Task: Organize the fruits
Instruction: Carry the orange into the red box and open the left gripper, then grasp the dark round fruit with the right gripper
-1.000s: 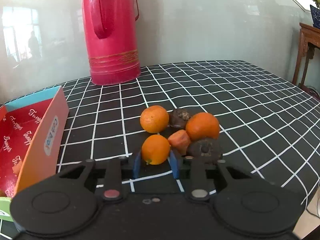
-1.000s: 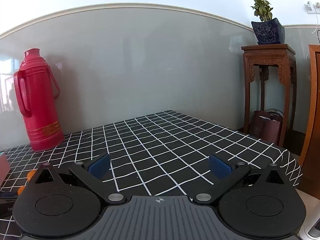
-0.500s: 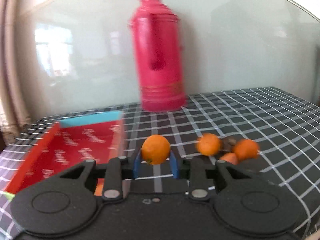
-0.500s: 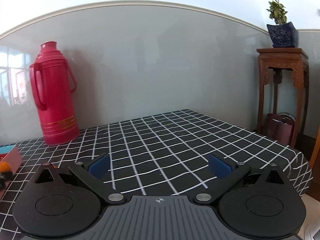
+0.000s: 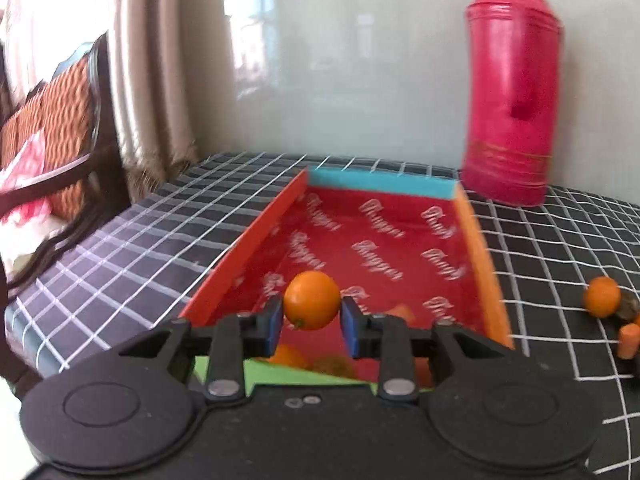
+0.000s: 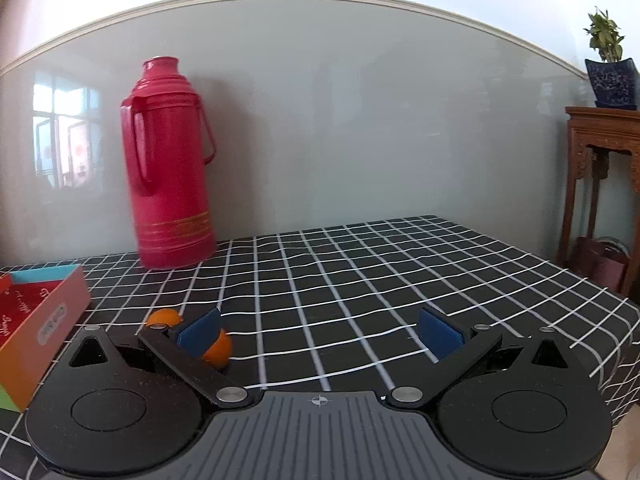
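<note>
My left gripper point(image 5: 311, 314) holds a small orange point(image 5: 312, 298) in the air over the near end of the red box point(image 5: 482, 256). Its jaws are opening, though both blue pads still touch the fruit. Orange pieces point(image 5: 288, 356) and a dark fruit point(image 5: 332, 364) lie in the box below. More fruit stays on the checked cloth to the right: an orange point(image 5: 601, 296), a dark fruit point(image 5: 630, 308) and a carrot-coloured piece point(image 5: 628, 342). My right gripper point(image 6: 320, 332) is open and empty above the cloth, with two oranges point(image 6: 218, 350) partly hidden behind its left finger.
A tall red thermos point(image 5: 512, 88) stands at the wall just behind the box's far right corner. A chair with an orange cushion point(image 5: 52, 120) and a curtain sit past the table's left edge. A wooden stand point(image 6: 600, 160) with a potted plant is off the right edge.
My left gripper lifted the orange off the fruit pile and swung left, so it now hangs over the red box. The right gripper's view panned left, bringing the thermos, box and oranges closer to centre.
</note>
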`<act>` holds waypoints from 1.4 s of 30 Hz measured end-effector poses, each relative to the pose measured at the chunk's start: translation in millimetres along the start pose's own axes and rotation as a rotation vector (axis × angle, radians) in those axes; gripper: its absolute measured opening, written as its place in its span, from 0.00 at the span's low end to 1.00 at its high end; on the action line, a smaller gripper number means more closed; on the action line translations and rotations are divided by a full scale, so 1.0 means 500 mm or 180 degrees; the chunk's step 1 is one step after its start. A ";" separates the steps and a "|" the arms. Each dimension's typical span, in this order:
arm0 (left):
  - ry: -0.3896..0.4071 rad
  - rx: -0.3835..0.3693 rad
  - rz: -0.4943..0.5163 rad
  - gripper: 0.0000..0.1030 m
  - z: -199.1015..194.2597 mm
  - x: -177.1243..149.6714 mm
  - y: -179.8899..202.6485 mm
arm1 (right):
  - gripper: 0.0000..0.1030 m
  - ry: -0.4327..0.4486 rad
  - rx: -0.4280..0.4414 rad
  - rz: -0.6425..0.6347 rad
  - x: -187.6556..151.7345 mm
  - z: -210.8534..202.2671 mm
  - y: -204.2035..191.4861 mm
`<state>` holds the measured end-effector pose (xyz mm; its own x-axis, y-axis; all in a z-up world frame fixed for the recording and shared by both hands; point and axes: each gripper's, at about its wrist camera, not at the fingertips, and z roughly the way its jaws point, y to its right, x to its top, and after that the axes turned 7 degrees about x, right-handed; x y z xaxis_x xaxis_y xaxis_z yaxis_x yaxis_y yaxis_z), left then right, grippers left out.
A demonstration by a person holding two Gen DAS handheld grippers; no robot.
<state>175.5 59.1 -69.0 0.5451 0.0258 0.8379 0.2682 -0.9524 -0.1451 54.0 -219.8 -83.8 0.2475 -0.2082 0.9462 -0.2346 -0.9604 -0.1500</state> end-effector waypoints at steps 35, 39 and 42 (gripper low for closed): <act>0.0249 0.0547 -0.0413 0.91 -0.080 -0.037 -0.228 | 0.99 -0.0595 0.0510 -0.0012 -0.035 0.103 -0.115; 0.0209 0.0615 -0.0495 0.92 -0.082 -0.045 -0.264 | 0.67 -0.0752 0.0549 0.0027 -0.040 0.127 -0.118; 0.0179 0.0663 -0.0571 0.92 -0.083 -0.049 -0.288 | 0.67 -0.0794 0.0559 0.0026 -0.044 0.136 -0.124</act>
<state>90.7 183.1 -46.9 0.4309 0.1658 0.8870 0.5170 -0.8510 -0.0921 127.0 -168.3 -114.6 0.4746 -0.2340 0.8485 -0.0768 -0.9713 -0.2250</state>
